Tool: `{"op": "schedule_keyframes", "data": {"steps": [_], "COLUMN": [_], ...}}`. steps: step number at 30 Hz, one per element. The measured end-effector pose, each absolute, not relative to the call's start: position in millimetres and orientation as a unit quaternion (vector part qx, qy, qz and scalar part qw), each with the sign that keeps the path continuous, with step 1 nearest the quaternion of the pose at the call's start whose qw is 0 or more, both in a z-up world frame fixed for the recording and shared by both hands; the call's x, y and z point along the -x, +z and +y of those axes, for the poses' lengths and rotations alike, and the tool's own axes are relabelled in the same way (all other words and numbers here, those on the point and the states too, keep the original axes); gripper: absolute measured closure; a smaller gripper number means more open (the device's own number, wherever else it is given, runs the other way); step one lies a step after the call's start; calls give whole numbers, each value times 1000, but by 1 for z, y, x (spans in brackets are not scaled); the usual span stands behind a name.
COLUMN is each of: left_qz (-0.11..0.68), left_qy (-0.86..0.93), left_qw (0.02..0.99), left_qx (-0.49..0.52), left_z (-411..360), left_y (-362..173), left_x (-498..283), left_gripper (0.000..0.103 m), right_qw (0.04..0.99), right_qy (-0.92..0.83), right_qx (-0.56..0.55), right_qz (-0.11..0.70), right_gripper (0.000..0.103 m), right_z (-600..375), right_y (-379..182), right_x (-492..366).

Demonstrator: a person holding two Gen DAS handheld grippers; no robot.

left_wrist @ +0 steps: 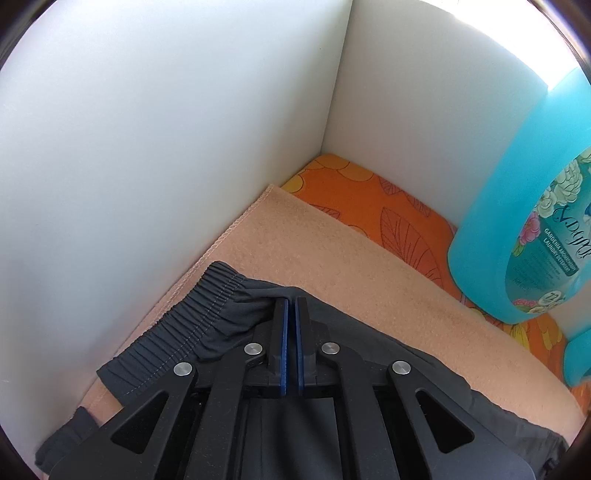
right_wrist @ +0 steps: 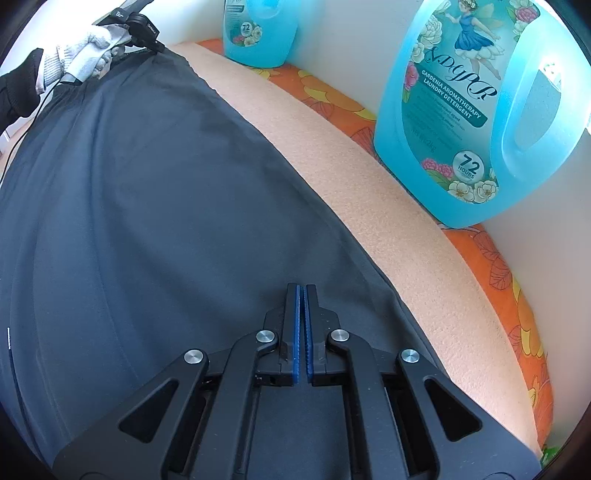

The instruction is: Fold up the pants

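Note:
Dark grey pants (right_wrist: 147,184) lie spread on a peach towel (right_wrist: 332,147). In the left wrist view their elastic waistband (left_wrist: 207,314) is bunched up close to the white wall. My left gripper (left_wrist: 291,300) is shut, its blue pads pinching a fold of the pants (left_wrist: 369,343) just beside the waistband. In the right wrist view that same left gripper (right_wrist: 147,33) shows at the top left, held by a gloved hand (right_wrist: 81,51). My right gripper (right_wrist: 301,286) is shut too, tips pressed into the pants cloth near its right-hand edge; the pinched cloth is hidden by the tips.
White walls (left_wrist: 147,147) form a corner close behind the towel (left_wrist: 332,251). An orange floral cloth (left_wrist: 369,199) lies under the towel. A large blue detergent bottle (right_wrist: 461,110) stands at the right, and a second bottle (right_wrist: 258,29) stands farther back.

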State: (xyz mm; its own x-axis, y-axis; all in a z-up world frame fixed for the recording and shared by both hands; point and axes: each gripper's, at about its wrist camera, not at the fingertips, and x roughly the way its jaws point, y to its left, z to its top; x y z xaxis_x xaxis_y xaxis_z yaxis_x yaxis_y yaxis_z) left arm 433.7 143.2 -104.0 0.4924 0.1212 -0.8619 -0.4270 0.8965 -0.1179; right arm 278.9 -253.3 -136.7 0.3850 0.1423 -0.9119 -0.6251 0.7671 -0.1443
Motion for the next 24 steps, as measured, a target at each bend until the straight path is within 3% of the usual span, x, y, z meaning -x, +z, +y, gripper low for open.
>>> {"op": "schedule_keyframes", "data": {"steps": [5, 7, 8, 9, 10, 16, 18, 20, 21, 22, 24], "left_qz": [467, 462, 460, 459, 461, 463, 464, 461, 460, 461, 469], "left_qy": [155, 152, 152, 151, 149, 158, 159, 158, 159, 159, 163], "left_qw": [858, 862, 863, 863, 863, 860, 860, 860, 859, 857, 850], "left_qx": [149, 146, 146, 147, 145, 149, 144, 149, 158, 168, 177], "left_z": [144, 143, 143, 142, 142, 145, 144, 145, 146, 148, 148], "left_y": [-90, -87, -85, -84, -84, -88, -91, -88, -90, -90, -92], "left_x": [-423, -422, -421, -419, -419, -420, -424, -422, -426, -428, -432], "left_gripper": [102, 102, 102, 102, 102, 102, 102, 102, 101, 98, 60], "right_qw": [799, 800, 800, 802, 803, 789, 790, 796, 798, 800, 803], "right_qy": [240, 229, 229, 227, 224, 244, 263, 254, 248, 243, 241], "right_qx": [228, 221, 222, 229, 241, 199, 167, 189, 200, 212, 221], "right_qz": [502, 509, 508, 503, 496, 527, 528, 515, 511, 507, 499], "right_gripper": [100, 83, 55, 39, 30, 31, 70, 94, 97, 98, 99], "right_z": [-264, -269, -271, -273, -273, -280, -281, -273, -269, -264, -260], "right_y": [-129, -130, -131, -131, -132, -148, -146, -144, -144, -142, -138], "right_x": [-291, -300, -304, -307, -311, -335, -331, -321, -316, -311, -301]}}
